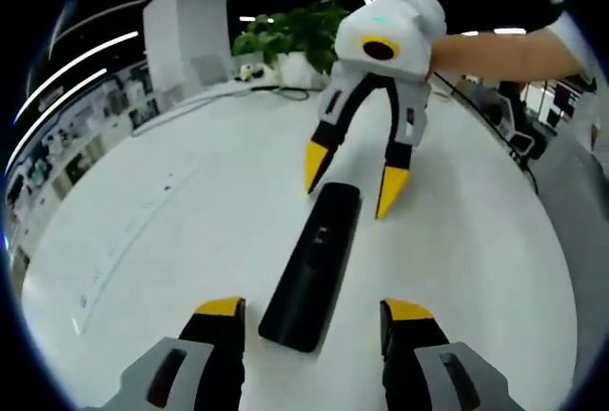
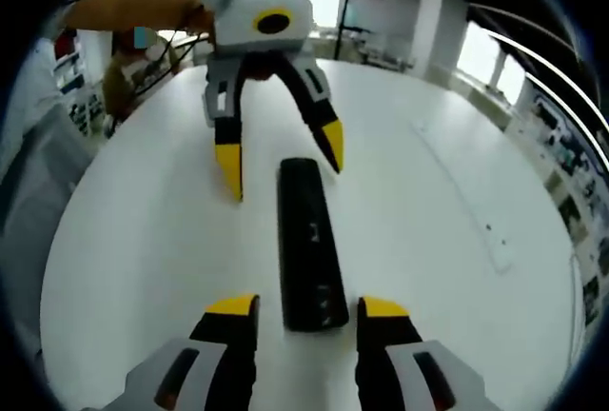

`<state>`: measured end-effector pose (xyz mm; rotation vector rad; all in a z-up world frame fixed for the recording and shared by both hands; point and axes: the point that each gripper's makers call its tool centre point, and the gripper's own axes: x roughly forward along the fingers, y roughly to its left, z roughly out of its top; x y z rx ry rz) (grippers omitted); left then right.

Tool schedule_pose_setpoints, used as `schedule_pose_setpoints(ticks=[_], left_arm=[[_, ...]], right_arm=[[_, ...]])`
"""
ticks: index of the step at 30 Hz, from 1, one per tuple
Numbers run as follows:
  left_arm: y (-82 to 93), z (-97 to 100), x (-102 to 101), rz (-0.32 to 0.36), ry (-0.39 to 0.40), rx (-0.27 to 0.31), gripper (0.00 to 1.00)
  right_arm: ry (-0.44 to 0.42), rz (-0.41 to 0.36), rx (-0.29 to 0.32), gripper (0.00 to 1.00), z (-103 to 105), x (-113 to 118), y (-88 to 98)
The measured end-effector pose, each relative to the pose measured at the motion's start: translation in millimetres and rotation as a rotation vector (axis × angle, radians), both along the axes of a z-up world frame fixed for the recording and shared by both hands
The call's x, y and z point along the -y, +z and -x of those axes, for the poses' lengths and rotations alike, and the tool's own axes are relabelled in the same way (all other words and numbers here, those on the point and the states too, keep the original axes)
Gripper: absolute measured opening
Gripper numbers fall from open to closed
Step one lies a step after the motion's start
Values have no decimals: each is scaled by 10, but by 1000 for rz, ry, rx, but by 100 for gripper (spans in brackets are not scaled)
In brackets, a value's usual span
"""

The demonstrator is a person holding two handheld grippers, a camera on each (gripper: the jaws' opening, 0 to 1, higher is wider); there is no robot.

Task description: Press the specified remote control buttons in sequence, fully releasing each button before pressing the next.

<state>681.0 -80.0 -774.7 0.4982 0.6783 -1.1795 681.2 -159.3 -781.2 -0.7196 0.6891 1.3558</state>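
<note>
In the left gripper view, the white table (image 1: 143,240) spreads across the frame, and the black remote control (image 1: 314,268) lies flat on it at centre, its near end between the yellow-tipped jaws of the left gripper (image 1: 314,311) at the bottom. Those jaws stand wide apart, 1 on each side of the remote without touching it, holding nothing. At upper centre-right the right gripper (image 1: 352,181) points down at the remote's far end, its 2 tips spread and just beside that end, also holding nothing. A potted plant (image 1: 285,35) sits at the top. In the right gripper view the same remote (image 2: 309,244) runs up the middle, the right gripper (image 2: 306,308) open at the bottom around its near end, and the left gripper (image 2: 283,159) hangs open at upper left-centre above the far end. No tip rests on a button – so, by my judgement, no press is under way and the sequence is left to do; how many presses are already done I cannot tell.
</note>
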Motion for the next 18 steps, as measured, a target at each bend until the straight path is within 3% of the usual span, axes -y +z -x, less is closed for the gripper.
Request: schedule_pose_setpoints(ticks=[18], left_arm=[[-36,-1,20,-12,-33,-24,48]], right_arm=[[32,14,-40,33,30,-14,-12]])
